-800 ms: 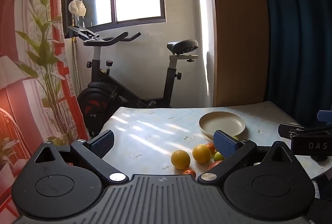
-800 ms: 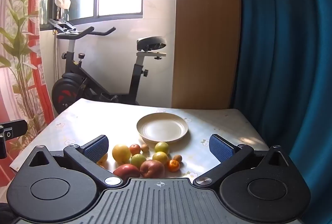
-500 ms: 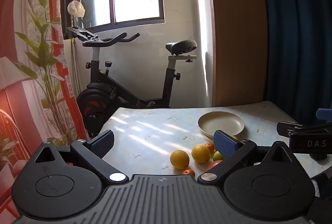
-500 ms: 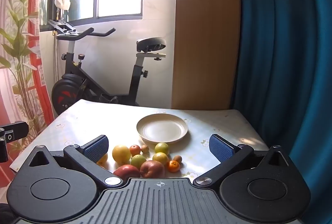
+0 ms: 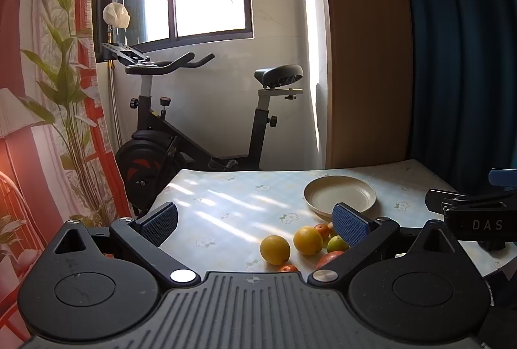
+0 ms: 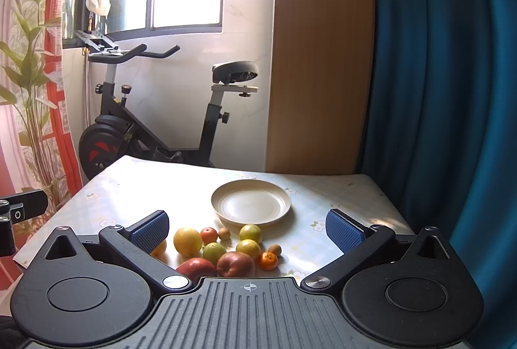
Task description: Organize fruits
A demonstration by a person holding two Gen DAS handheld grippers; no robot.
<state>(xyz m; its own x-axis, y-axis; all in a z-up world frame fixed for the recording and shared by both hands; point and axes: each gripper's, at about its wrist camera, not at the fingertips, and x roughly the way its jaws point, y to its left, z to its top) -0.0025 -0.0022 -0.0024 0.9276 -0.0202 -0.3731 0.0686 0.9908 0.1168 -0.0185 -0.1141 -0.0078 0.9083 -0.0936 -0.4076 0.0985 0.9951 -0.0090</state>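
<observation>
A cluster of fruits lies on the table in front of an empty cream plate (image 6: 251,203): a yellow orange (image 6: 187,241), two red apples (image 6: 235,264), green-yellow limes (image 6: 250,232), small tangerines (image 6: 269,261) and small brown fruits (image 6: 275,249). My right gripper (image 6: 248,227) is open and empty, held above the near edge, with the fruits between its fingers in view. My left gripper (image 5: 255,221) is open and empty, to the left of the fruits; it sees two yellow oranges (image 5: 275,249) and the plate (image 5: 340,196).
The table (image 6: 135,184) has a pale floral cloth. An exercise bike (image 6: 155,122) stands behind it by the window. A plant (image 5: 64,110) is at the left, a blue curtain (image 6: 446,90) at the right. The right gripper's body (image 5: 478,216) shows in the left wrist view.
Both grippers stay open and nearly still; the views have shifted only slightly.
</observation>
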